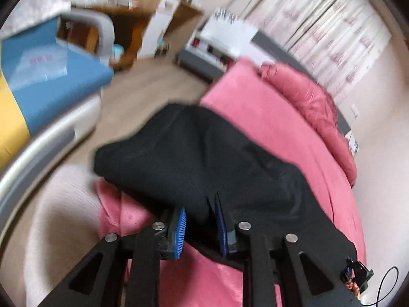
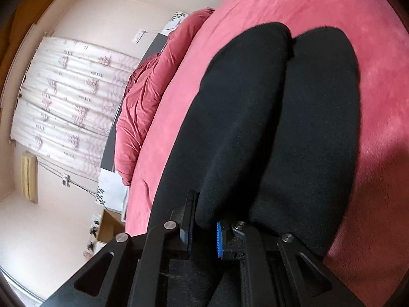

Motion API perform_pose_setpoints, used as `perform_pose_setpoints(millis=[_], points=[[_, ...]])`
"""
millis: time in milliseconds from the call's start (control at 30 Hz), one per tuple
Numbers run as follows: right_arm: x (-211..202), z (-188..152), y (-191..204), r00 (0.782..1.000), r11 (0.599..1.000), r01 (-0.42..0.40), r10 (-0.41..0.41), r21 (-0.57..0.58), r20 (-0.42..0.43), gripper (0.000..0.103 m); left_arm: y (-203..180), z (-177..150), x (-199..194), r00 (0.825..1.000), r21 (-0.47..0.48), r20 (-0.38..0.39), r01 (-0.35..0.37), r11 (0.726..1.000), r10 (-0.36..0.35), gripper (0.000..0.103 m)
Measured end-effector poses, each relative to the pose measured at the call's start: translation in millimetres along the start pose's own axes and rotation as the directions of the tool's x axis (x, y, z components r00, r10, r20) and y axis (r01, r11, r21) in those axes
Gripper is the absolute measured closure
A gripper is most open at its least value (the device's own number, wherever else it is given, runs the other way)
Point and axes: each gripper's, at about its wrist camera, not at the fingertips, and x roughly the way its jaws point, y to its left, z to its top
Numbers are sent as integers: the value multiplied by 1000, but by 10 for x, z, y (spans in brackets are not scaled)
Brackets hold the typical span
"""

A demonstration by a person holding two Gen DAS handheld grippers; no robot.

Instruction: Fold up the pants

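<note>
The black pants (image 1: pixel 204 158) lie on a pink bed cover (image 1: pixel 268 117). My left gripper (image 1: pixel 200 220) is shut on a fold of the pants, its blue pads (image 1: pixel 180 232) pinching the cloth near one edge. In the right wrist view the pants (image 2: pixel 268 117) stretch away with two legs side by side. My right gripper (image 2: pixel 204 232) is shut on the pants' near edge, cloth bunched between its pads (image 2: pixel 219 240).
The pink cover (image 2: pixel 345 12) spreads over the bed with a bunched pink duvet (image 2: pixel 143 102) at the far side. A patterned curtain (image 2: pixel 69 94) hangs beyond. A blue and yellow object (image 1: pixel 46 76), wooden furniture (image 1: pixel 133 25) and the floor (image 1: pixel 143 89) are left of the bed.
</note>
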Motion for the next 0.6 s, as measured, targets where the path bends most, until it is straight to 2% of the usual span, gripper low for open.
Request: perform_pose_setpoints(millis=[133, 200, 233, 300, 367, 433, 500, 533, 600], points=[[-24, 131, -83, 1000, 998, -26, 27, 56, -13, 87, -91, 106, -206, 994, 52, 107, 22, 998, -28, 80], [-66, 221, -108, 1000, 999, -7, 6, 51, 12, 87, -181, 130, -280, 988, 88, 155, 14, 996, -28, 79], [-80, 279, -125, 1000, 999, 4, -5, 54, 20, 87, -215, 168, -269, 986, 100, 162, 19, 995, -35, 76], [-69, 367, -136, 999, 998, 31, -31, 62, 10, 90, -248, 158, -191, 988, 141, 127, 73, 987, -91, 74], [-7, 465, -104, 996, 994, 84, -81, 67, -39, 92, -377, 172, 14, 990, 198, 70, 104, 975, -120, 73], [28, 528, 29, 988, 989, 138, -135, 42, -73, 94, -476, 148, 370, 991, 243, -32, 132, 961, -128, 73], [-23, 609, 247, 988, 990, 138, -139, -16, -70, 95, -487, 136, 669, 988, 220, -117, 129, 967, -105, 73], [-75, 654, 352, 990, 991, 124, -126, -40, -63, 95, -455, 131, 850, 980, 193, -172, 130, 973, -97, 73], [-228, 731, 603, 994, 990, 98, -102, -100, -44, 95, -392, 129, 991, 976, 153, -198, 123, 980, -92, 73]])
